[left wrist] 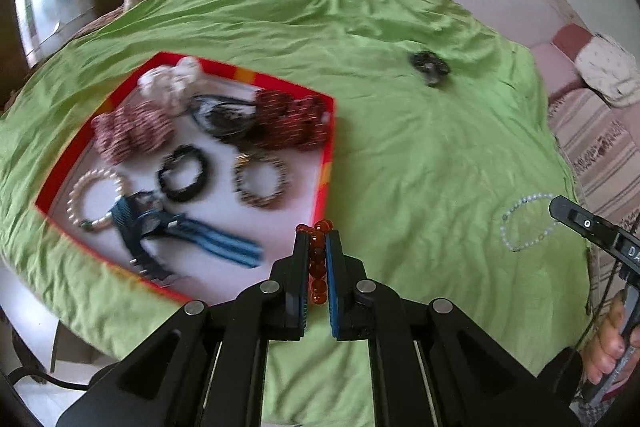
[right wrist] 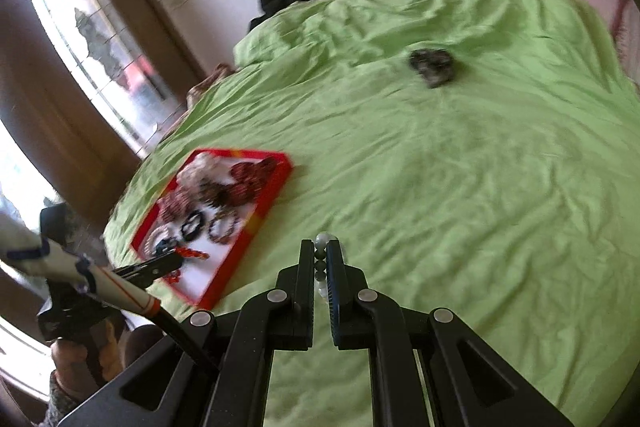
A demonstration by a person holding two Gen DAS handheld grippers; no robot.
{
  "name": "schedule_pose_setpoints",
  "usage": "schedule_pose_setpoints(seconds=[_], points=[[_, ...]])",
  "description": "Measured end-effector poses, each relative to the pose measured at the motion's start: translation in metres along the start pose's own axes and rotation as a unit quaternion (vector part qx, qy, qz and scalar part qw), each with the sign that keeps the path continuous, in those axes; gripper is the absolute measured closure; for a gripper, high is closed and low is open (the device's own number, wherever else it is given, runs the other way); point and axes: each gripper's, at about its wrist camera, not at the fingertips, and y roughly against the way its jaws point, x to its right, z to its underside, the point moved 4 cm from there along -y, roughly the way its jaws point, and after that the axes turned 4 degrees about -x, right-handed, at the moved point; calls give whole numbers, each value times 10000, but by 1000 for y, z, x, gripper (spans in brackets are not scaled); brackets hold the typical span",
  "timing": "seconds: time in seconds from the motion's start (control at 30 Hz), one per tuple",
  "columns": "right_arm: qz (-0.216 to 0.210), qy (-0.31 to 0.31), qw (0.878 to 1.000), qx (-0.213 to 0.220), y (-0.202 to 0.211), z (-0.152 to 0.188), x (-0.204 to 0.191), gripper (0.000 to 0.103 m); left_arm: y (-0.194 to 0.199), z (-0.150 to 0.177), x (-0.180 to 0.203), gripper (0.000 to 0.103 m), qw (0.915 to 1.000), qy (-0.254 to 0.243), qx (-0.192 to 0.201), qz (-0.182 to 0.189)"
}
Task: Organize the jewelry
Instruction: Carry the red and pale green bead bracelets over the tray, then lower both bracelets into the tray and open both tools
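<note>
Left gripper (left wrist: 317, 239) clamped tight on orange bead bracelet (left wrist: 316, 259), beads showing between pads and past tips, held above near right corner of red tray (left wrist: 326, 163). Right gripper (right wrist: 320, 251) clamped tight on pale bead bracelet (right wrist: 321, 241); in left wrist view its loop (left wrist: 524, 223) hangs over green sheet (left wrist: 400, 147), well right of tray. Tray holds scrunchies, bead bracelets, black hair tie (left wrist: 182, 179), blue watch (left wrist: 148, 223). Dark scrunchie (left wrist: 430, 67) lies alone on sheet, far from tray. Views blurred.
</note>
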Motion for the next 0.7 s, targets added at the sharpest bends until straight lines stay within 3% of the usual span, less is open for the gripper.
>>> schedule_pose_setpoints(seconds=[0.4, 0.7], points=[[-807, 526, 9935, -613, -62, -7, -105, 96, -7, 18, -54, 96, 9975, 635, -185, 257], [-959, 647, 9859, -1211, -131, -6, -148, 96, -16, 26, -72, 96, 9953, 843, -296, 362]])
